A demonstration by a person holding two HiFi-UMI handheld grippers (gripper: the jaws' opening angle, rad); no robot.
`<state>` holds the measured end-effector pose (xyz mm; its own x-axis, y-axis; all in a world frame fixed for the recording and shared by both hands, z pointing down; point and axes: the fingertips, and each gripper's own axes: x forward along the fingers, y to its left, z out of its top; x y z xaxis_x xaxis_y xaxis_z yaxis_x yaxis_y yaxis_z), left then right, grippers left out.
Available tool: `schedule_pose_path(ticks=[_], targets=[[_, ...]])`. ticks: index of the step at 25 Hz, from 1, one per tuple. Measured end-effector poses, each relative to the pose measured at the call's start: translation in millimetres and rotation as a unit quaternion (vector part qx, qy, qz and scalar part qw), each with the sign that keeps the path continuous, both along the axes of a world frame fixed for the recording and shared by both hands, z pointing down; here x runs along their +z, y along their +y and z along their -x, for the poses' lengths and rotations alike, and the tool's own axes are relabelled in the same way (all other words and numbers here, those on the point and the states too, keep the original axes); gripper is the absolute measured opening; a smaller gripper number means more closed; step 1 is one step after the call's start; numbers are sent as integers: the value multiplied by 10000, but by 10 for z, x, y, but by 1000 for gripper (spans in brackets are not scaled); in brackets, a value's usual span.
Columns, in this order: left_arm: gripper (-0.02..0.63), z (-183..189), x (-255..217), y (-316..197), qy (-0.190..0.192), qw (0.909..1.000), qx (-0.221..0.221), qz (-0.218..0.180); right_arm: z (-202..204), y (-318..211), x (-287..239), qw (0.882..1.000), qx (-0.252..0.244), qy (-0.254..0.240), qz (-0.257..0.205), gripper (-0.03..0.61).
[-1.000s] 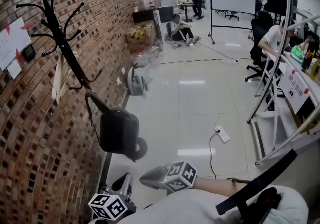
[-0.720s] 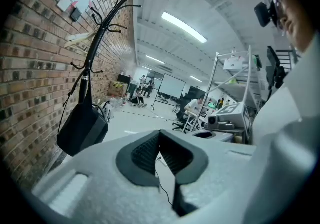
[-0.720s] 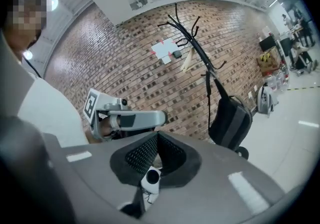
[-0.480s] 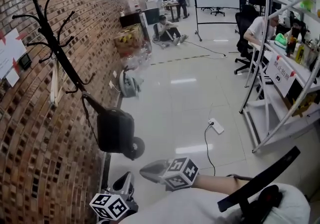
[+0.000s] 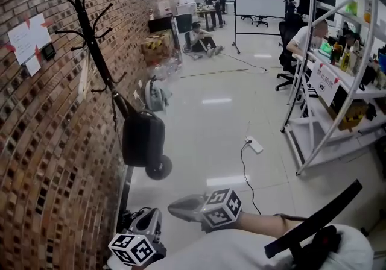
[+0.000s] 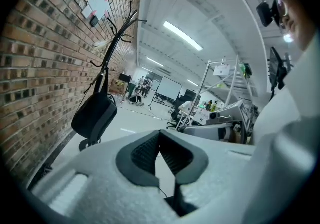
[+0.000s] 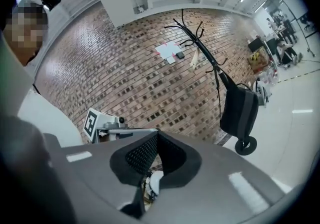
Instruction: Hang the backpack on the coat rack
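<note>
**Backpack hung, both jaws empty**

Since the earlier frame our view has swung. The coat rack (image 5: 90, 28) now stands more upright and further right in the head view, while both grippers keep their place low by our body. The backpack (image 5: 143, 139) hangs by its strap from one of the rack's lower hooks, close beside the brick wall (image 5: 36, 154) and off the floor (image 5: 211, 118). The strap carries the load, so we judge the hanging done. The left gripper (image 5: 148, 217) has its jaws together on nothing, and the right gripper (image 5: 174, 205) is likewise closed and empty. Both sit well apart from the backpack. To the right the floor lies open as far as the power strip (image 5: 253, 144) and the metal shelving (image 5: 319, 142), leaving room to step back.
</note>
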<state>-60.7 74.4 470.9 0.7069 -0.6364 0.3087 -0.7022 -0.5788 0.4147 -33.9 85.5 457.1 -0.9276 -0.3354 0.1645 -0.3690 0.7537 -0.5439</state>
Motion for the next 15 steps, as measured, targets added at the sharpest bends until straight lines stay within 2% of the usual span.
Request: schedule_pose_path(ticks=[5, 9, 15], targets=[[2, 265, -27, 508, 137, 9999, 18, -39, 142, 472, -84, 9997, 234, 4, -53, 0], [2, 287, 12, 859, 256, 9995, 170, -25, 148, 855, -12, 9990, 432, 38, 99, 0], [3, 322, 25, 1153, 369, 9988, 302, -96, 190, 1166, 40, 9981, 562, 264, 31, 0]])
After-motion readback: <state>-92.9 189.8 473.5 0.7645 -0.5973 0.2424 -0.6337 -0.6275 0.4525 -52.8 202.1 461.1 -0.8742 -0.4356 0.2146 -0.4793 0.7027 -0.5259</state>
